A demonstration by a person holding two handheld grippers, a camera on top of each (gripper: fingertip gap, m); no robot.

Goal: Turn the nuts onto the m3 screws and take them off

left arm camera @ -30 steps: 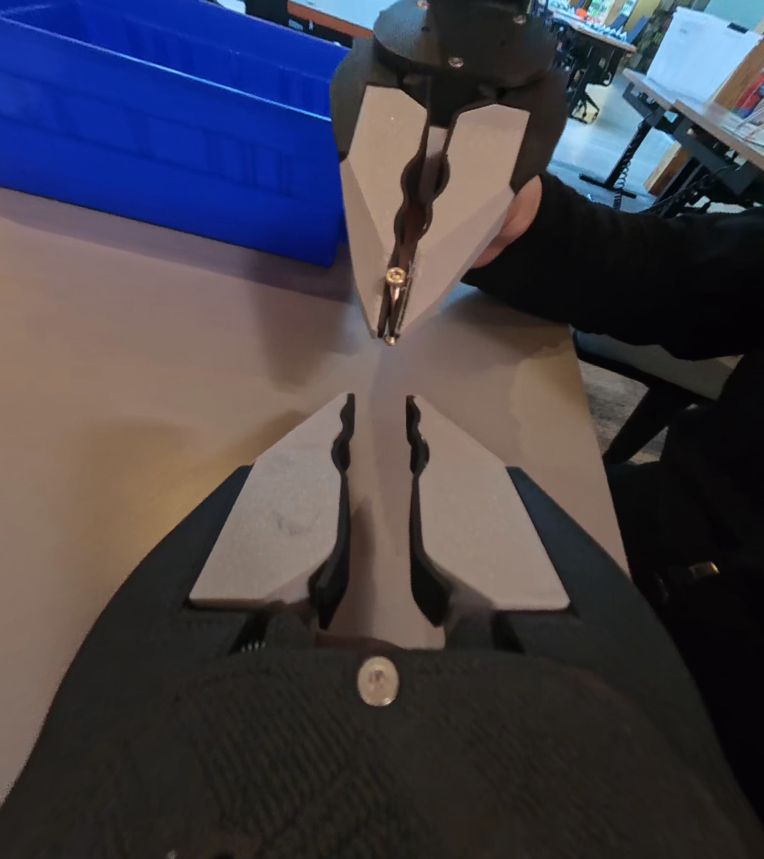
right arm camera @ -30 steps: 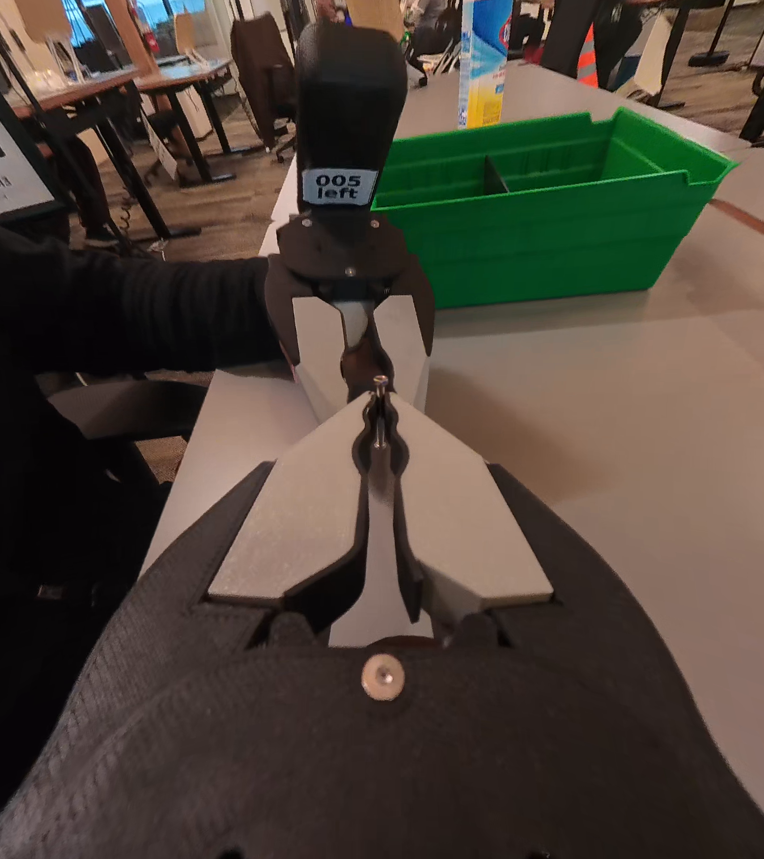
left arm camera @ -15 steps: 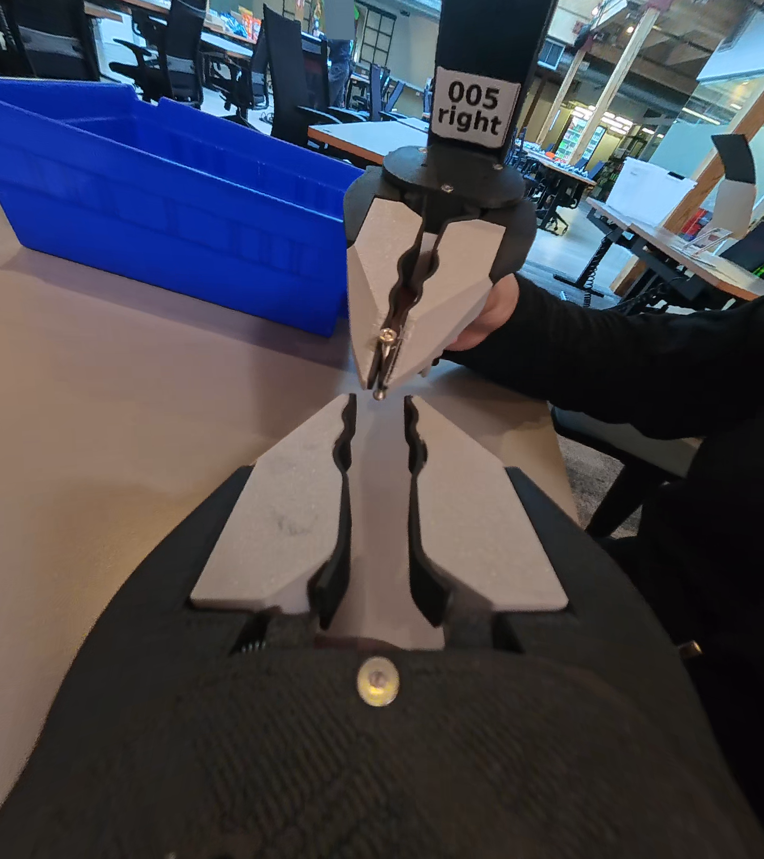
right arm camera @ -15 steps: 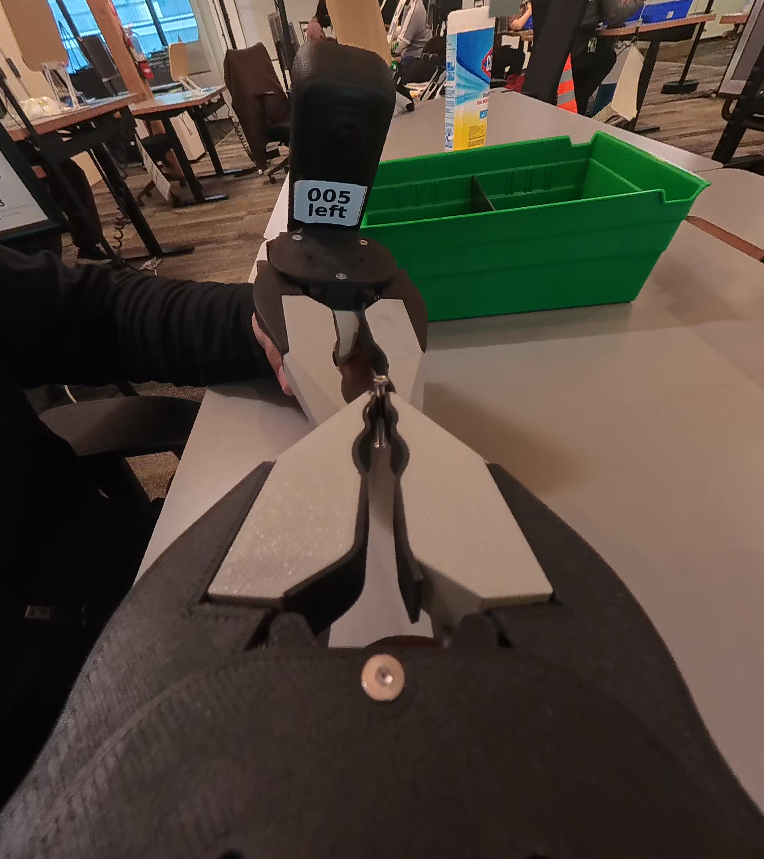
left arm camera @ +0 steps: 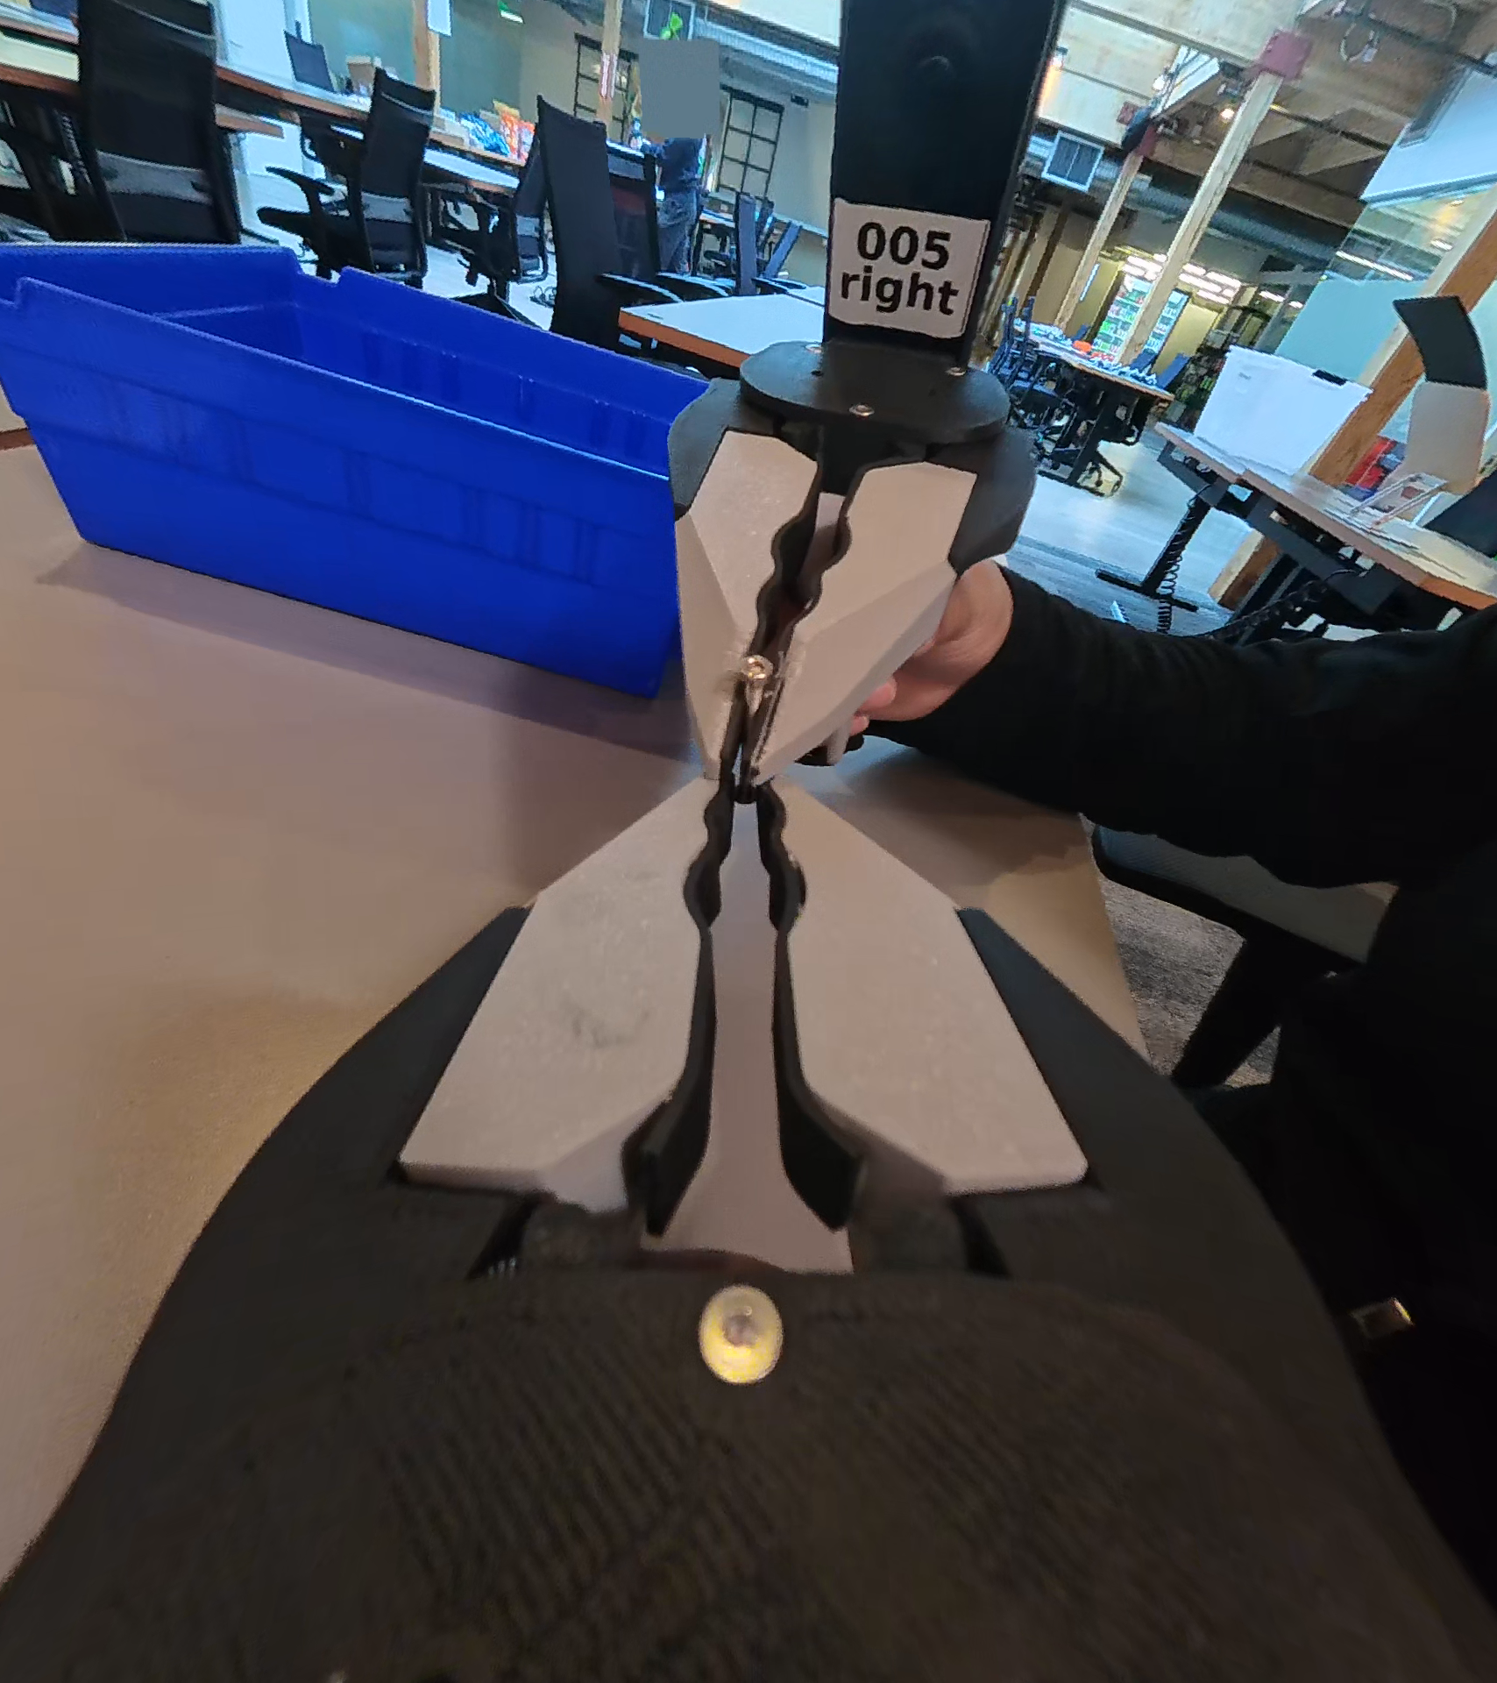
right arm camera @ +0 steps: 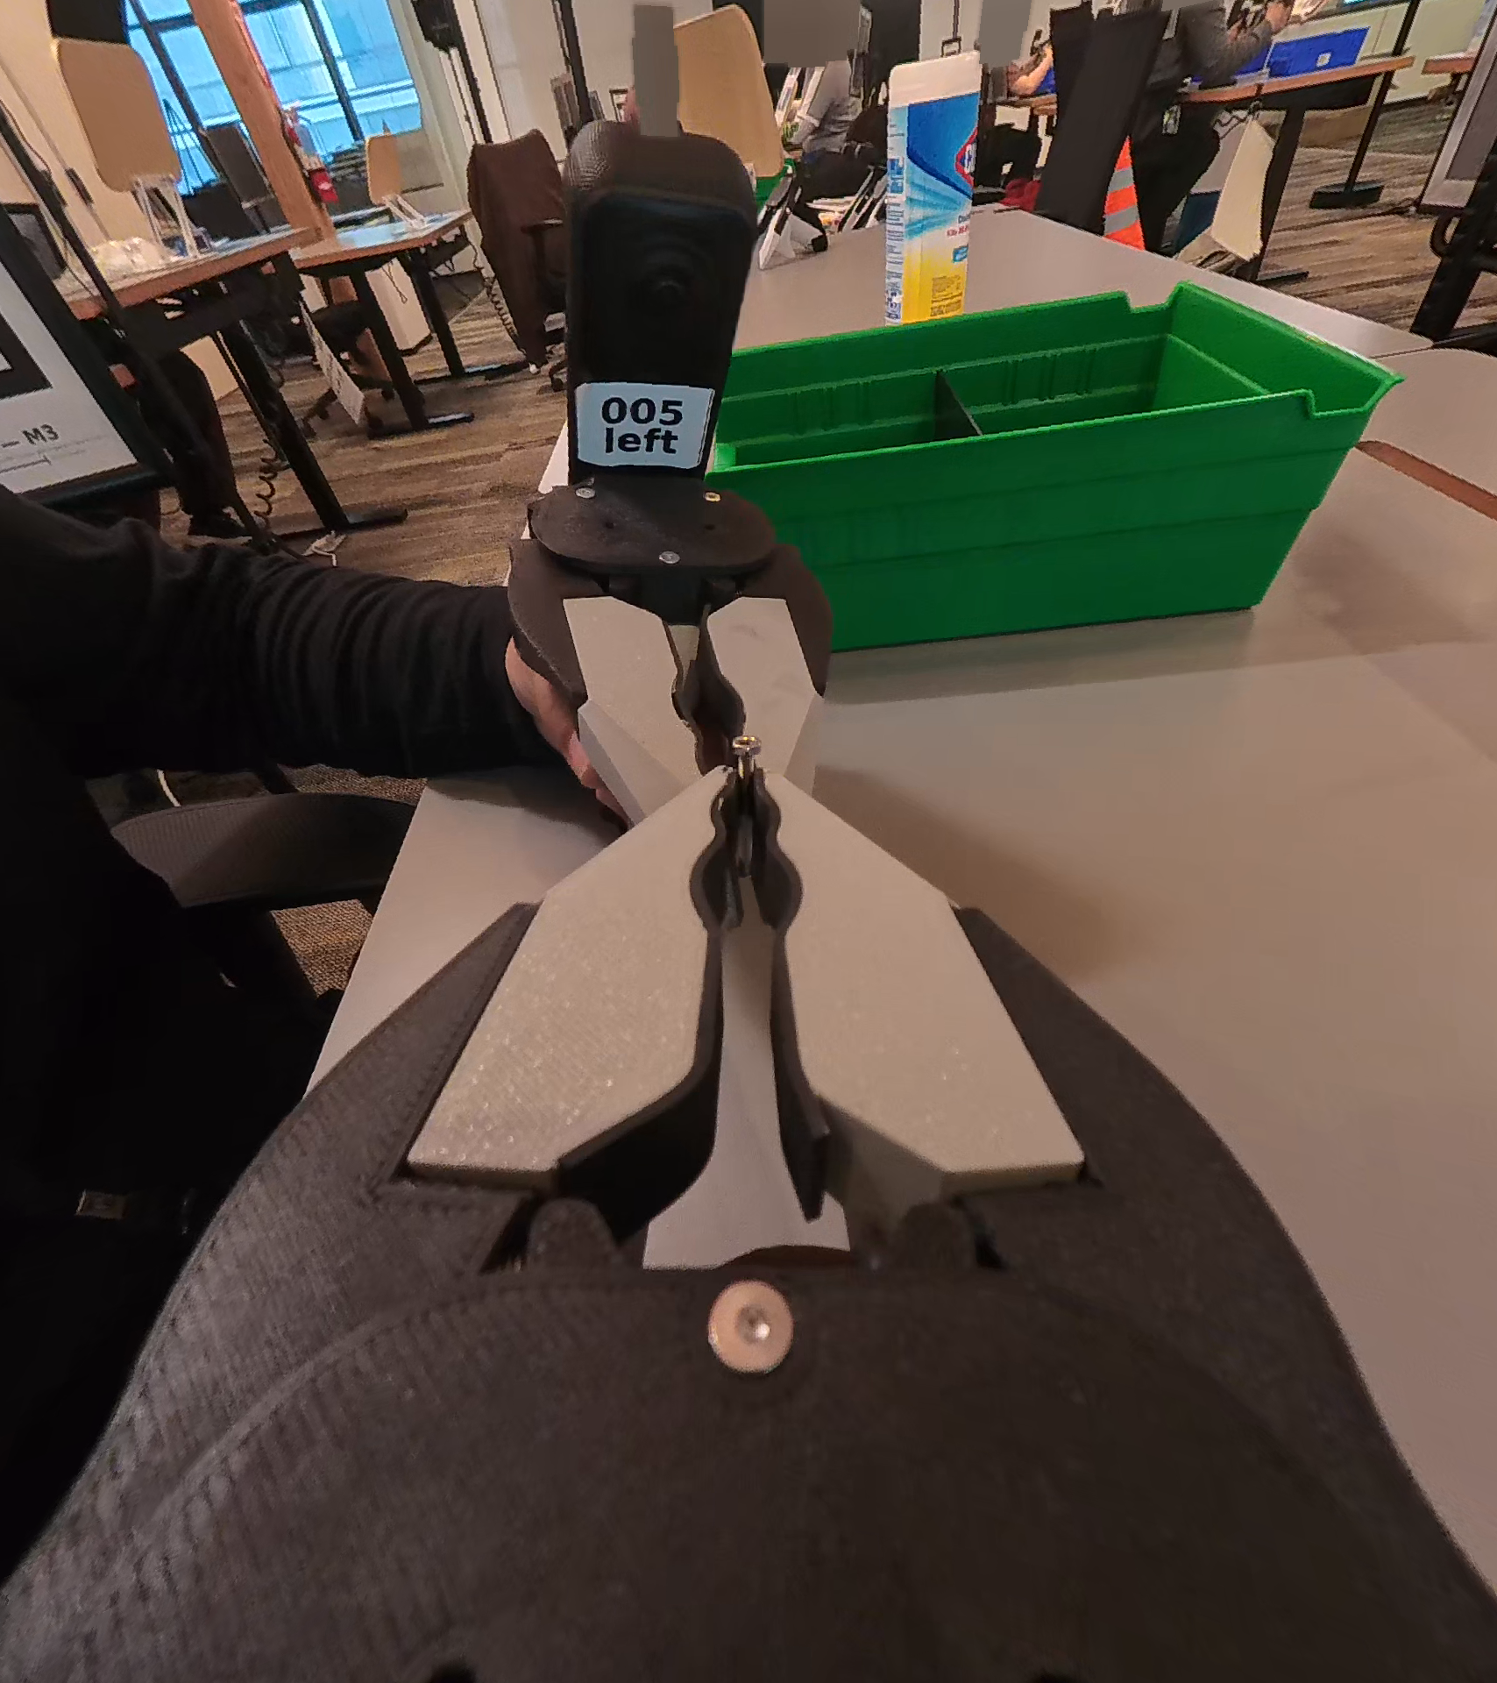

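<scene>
Left wrist view: compared with one second ago, the left gripper [left arm camera: 743,801], with grey wedge-shaped fingers and black wavy pads, has narrowed its gap and now meets the tip of the right gripper [left arm camera: 740,774], which earlier hung clear above it. The left fingers are nearly together at the tips; whether they grip the nut cannot be told, as the nut itself is too small and hidden. The right gripper is pressed together on the small silver M3 screw [left arm camera: 754,678], whose round head shows between the pads and whose shank points down toward the left gripper tips. A hand [left arm camera: 945,647] in a black sleeve holds the right gripper. This view alone shows the blue rectangular plastic bin [left arm camera: 344,474] standing on the grey table [left arm camera: 180,865] behind the grippers; its contents are not visible from this angle. Right wrist view: the right gripper [right arm camera: 743,788] pinches the screw [right arm camera: 745,749], and the screw tip projects beyond the fingers toward the left gripper [right arm camera: 708,756], now touching or just beside it. This view alone shows the green rectangular plastic bin [right arm camera: 1045,537] with a dark divider between compartments; no contents can be made out. A blue, white and yellow cylindrical canister [right arm camera: 931,200] stands behind the green bin.
</scene>
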